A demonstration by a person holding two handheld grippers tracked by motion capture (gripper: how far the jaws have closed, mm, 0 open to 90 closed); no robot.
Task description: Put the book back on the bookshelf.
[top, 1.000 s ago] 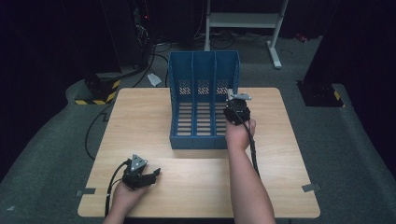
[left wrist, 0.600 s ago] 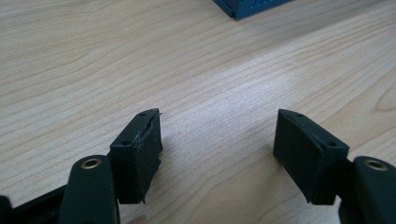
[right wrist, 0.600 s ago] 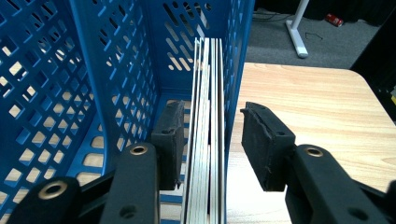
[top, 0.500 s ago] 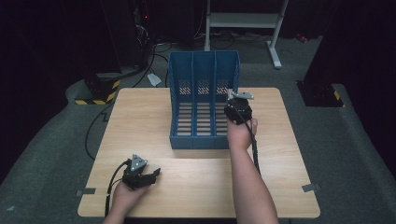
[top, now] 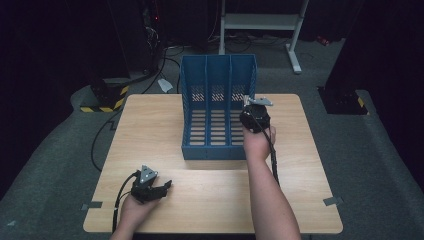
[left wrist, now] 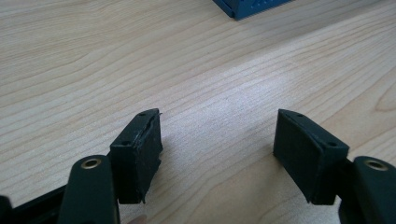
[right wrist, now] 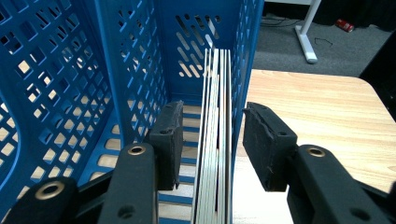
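A blue three-slot file rack (top: pixel 218 107) stands at the back middle of the wooden table (top: pixel 150 130). My right gripper (top: pixel 252 113) is at the rack's right wall. In the right gripper view, a thin stack of pale sheets (right wrist: pixel 215 79) stands upright in the rightmost slot, against the blue side wall (right wrist: pixel 245 56). My right gripper (right wrist: pixel 215 119) is open around both, with one jaw inside the slot and the other outside the wall, neither pressing. My left gripper (top: pixel 164 188) rests low at the table's front left, open (left wrist: pixel 217 135) and holding nothing.
The rack's other two slots (top: pixel 205 115) look empty. A corner of the rack (left wrist: pixel 247 7) shows far ahead of the left gripper. Bare tabletop (top: pixel 300 145) lies right of the rack. Beyond the table are a white stand (top: pixel 295 35) and floor cables (top: pixel 170 50).
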